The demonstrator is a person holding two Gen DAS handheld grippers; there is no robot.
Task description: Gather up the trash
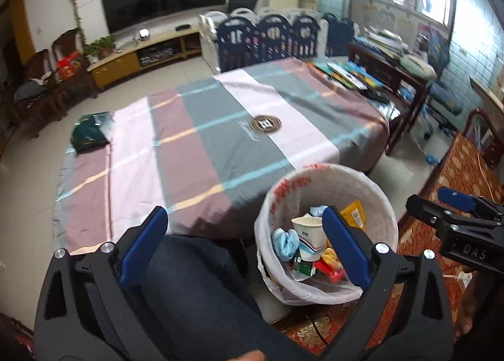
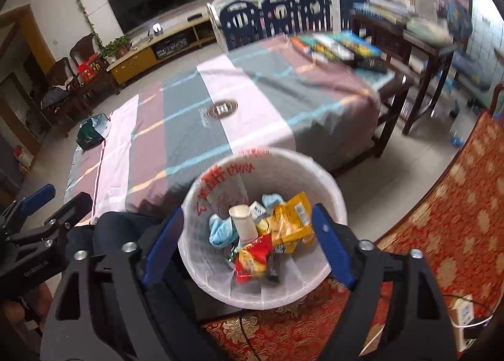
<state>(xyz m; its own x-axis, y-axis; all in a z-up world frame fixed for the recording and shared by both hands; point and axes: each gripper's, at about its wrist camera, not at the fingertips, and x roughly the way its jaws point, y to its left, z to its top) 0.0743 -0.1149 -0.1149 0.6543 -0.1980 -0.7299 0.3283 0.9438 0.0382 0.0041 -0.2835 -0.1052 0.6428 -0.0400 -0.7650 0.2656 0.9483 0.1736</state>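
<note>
A white bin lined with a plastic bag point(image 1: 375, 191) point(image 2: 315, 172) stands on the floor at the near edge of the table. It holds a paper cup point(image 1: 310, 235) point(image 2: 244, 222), a blue mask point(image 1: 285, 241) point(image 2: 222, 230), a yellow packet point(image 2: 294, 219) point(image 1: 356, 214) and a red wrapper point(image 2: 253, 258). My left gripper point(image 1: 244, 224) is open and empty above my knee, just left of the bin. My right gripper point(image 2: 249, 224) is open and empty over the bin; it also shows in the left wrist view point(image 1: 453, 200).
A striped cloth covers the table point(image 1: 204, 140) point(image 2: 252, 102), with a round coaster point(image 1: 265, 123) point(image 2: 222, 109) in its middle, a dark green bag point(image 1: 91, 131) point(image 2: 91, 132) at the far left corner and books point(image 1: 346, 74) point(image 2: 340, 46) at the far right. A red patterned sofa point(image 2: 441, 219) lies to the right.
</note>
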